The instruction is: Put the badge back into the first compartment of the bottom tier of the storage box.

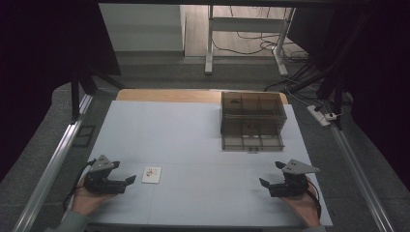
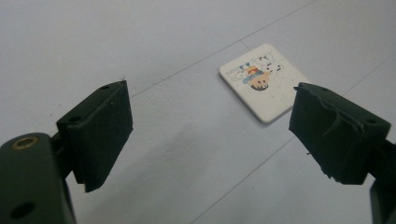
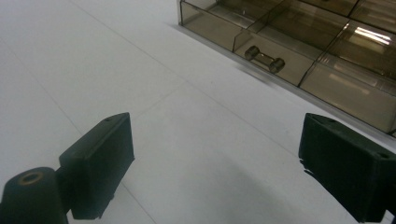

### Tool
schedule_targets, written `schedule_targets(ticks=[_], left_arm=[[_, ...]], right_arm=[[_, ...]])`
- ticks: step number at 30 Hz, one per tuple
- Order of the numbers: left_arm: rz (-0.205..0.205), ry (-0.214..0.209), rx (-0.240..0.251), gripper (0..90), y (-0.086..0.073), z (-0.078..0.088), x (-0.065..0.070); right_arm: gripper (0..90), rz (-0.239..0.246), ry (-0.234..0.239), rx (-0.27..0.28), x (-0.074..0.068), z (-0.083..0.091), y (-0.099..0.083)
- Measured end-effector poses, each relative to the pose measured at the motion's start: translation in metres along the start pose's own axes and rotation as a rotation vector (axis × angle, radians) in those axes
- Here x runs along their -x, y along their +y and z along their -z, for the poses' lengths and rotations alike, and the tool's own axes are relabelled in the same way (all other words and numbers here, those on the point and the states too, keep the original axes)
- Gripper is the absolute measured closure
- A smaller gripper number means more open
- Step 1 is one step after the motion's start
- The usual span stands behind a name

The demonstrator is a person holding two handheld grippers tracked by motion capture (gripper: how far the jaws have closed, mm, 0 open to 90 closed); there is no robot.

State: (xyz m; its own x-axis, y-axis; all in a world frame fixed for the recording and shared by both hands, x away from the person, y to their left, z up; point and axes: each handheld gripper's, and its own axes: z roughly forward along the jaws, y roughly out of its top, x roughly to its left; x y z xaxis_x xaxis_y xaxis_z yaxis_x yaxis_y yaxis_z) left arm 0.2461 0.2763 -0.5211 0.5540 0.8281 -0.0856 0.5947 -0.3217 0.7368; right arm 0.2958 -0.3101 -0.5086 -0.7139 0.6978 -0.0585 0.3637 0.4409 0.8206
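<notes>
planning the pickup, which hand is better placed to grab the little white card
Left. The left tongs sit open just beside the white card, which lies flat ahead of their jaws. The right tongs are across the table, nearer the clear drawer box.

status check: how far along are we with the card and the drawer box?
Done: the drawer of the smoky clear box already stands pulled out, handle toward the person. In hand: nothing; the left gripper has its jaws open, aimed at the small picture card lying flat on the white table, not touching it. The right gripper is open too, facing the drawer. Left: likely picking up the card.
</notes>
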Motion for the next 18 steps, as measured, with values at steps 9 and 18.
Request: schedule_targets(ticks=[9,18], left_arm=[[-0.021,-0.009,0.000,13.4,-0.0021,0.0004,0.0046],[-0.028,-0.007,0.009,14.4,-0.0025,0.0019,0.0046]], right_arm=[[10.4,0.025,0.008,0.006,-0.0026,-0.0034,0.0048],[10.8,0.031,0.003,-0.006,-0.0029,-0.0050,0.0067]])
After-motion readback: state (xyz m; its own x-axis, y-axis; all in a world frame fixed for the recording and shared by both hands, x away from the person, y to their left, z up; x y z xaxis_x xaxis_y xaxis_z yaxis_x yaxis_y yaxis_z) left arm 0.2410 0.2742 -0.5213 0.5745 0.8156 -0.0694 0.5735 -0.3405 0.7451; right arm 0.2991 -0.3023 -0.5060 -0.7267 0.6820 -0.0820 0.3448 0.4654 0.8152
